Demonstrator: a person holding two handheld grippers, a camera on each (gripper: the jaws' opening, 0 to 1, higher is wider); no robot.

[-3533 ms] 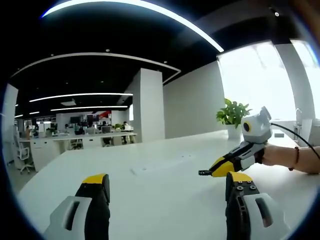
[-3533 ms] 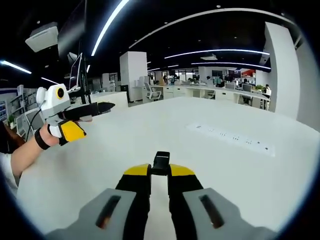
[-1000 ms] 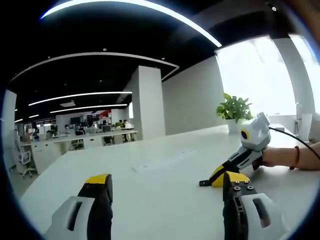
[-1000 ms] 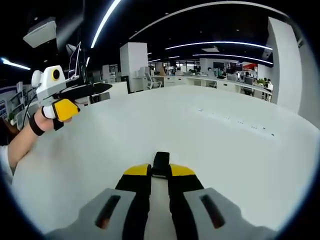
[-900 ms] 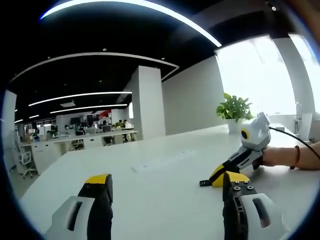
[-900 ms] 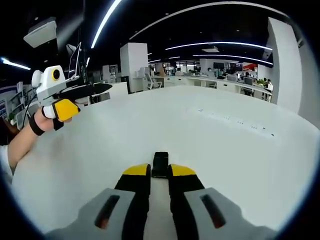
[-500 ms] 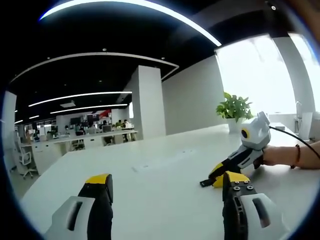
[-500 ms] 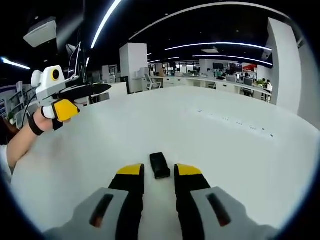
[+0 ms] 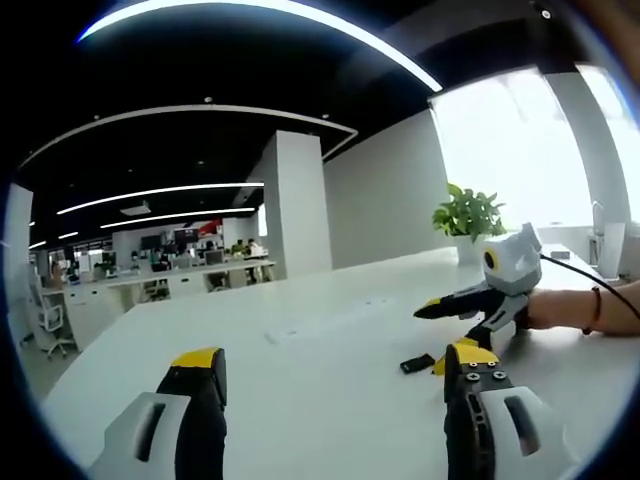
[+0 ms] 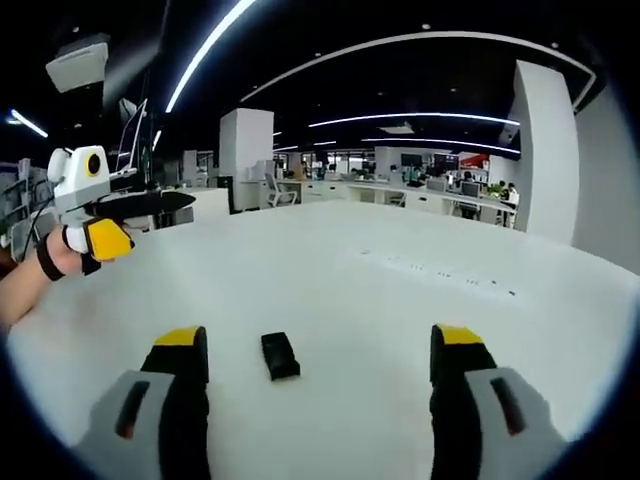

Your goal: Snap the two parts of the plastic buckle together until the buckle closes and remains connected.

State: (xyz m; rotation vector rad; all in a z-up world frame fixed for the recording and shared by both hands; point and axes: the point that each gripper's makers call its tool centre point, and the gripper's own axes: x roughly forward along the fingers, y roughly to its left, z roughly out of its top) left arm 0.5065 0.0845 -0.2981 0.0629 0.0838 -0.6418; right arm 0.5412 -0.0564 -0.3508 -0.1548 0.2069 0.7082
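Buckle [image 10: 280,356] now lies free on the white bench [image 10: 350,290]: I have spread my right gripper [image 10: 320,345] jaws and released it. Left gripper [image 9: 330,365] jaws apart, empty. It looks joined; task likely finished.

The buckle [image 10: 280,356] is seen as black, matt plastic. The table [image 10: 380,300] is finished smooth and white, with a faint sheen.

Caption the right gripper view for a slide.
Right gripper open above black buckle lying on white table.
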